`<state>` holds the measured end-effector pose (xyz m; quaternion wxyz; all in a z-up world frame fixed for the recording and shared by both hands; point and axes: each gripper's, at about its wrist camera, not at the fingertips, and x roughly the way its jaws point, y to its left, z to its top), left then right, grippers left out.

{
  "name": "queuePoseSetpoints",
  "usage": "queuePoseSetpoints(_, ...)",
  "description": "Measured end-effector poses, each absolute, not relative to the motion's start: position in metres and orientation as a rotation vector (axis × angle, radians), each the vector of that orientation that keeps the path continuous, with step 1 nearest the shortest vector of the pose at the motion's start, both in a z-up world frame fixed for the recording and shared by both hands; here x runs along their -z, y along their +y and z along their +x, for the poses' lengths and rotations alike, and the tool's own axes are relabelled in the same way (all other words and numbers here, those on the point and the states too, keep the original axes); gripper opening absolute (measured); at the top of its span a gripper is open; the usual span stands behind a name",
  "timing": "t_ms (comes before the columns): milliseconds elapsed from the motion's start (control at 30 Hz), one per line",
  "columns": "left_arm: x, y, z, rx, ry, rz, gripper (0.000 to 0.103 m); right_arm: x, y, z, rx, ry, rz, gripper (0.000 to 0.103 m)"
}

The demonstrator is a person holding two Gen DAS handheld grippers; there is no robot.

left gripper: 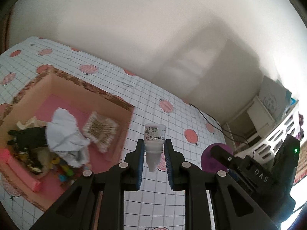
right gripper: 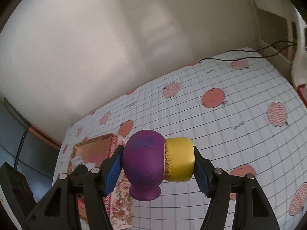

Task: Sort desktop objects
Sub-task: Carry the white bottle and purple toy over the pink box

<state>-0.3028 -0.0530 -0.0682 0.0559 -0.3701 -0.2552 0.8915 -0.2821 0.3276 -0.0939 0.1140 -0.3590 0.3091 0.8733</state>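
Left wrist view: the left gripper (left gripper: 154, 160) clamps a small white dropper bottle (left gripper: 154, 140), cap toward the camera. To its left an open box (left gripper: 57, 88) holds a crumpled cloth (left gripper: 63, 134), cotton swabs (left gripper: 100, 131) and blurred small items. Ahead, bare checked tablecloth (left gripper: 157, 88) runs to the wall.

Right wrist view: the right gripper (right gripper: 158, 167) grips a purple-and-yellow toy (right gripper: 153, 163) sideways. The box lies left; open cloth ahead, a cable (right gripper: 239, 57) at its far edge.

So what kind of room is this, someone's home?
Probably a home: a table under a fruit-print grid cloth against a plain wall, a cardboard box of odds and ends, and white shelving nearby.
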Motion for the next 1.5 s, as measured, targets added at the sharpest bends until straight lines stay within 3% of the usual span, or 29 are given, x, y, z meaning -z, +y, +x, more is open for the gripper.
queuePoseSetpoints(800, 0.080, -0.174, -0.234, -3.015, -1.117, -1.147, 0.022, 0.097, 0.209, -0.325, -2.784, 0.781, -1.256, 0.070)
queuePoseSetpoints(1500, 0.092, -0.177, -0.236, -3.016, -1.104, -1.254, 0.022, 0.109, 0.177, -0.335, -2.813, 0.681, -1.366, 0.070)
